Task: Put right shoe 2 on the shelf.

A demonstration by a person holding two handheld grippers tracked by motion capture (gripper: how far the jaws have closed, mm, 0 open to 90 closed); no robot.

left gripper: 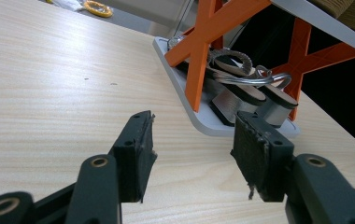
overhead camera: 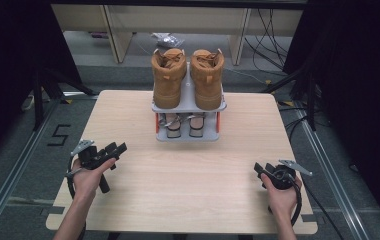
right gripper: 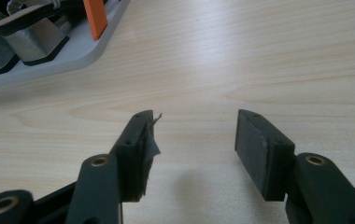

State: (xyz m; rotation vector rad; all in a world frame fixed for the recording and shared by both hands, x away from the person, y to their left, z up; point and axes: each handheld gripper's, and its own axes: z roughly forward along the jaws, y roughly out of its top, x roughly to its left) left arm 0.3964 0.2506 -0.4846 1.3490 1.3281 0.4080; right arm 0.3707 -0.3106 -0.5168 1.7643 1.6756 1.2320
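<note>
A two-tier shoe rack (overhead camera: 188,104) with grey shelves and orange side struts stands at the far middle of the wooden table (overhead camera: 188,165). Two tan boots (overhead camera: 168,76) (overhead camera: 207,78) sit side by side on its top shelf. A pair of silver heeled sandals (overhead camera: 182,125) rests on the bottom shelf, also seen as sandals (left gripper: 241,93) close ahead in the left gripper view. My left gripper (overhead camera: 116,149) is held at the table's left, open and empty (left gripper: 194,149). My right gripper (overhead camera: 259,169) is at the right front, open and empty (right gripper: 196,144), above bare wood.
The rack's grey base (right gripper: 49,58) lies at the upper left of the right gripper view. Beyond the table are floor cables (overhead camera: 273,35), desk legs (overhead camera: 115,35) and dark curtains at both sides. A floor mark "5" (overhead camera: 60,134) lies left of the table.
</note>
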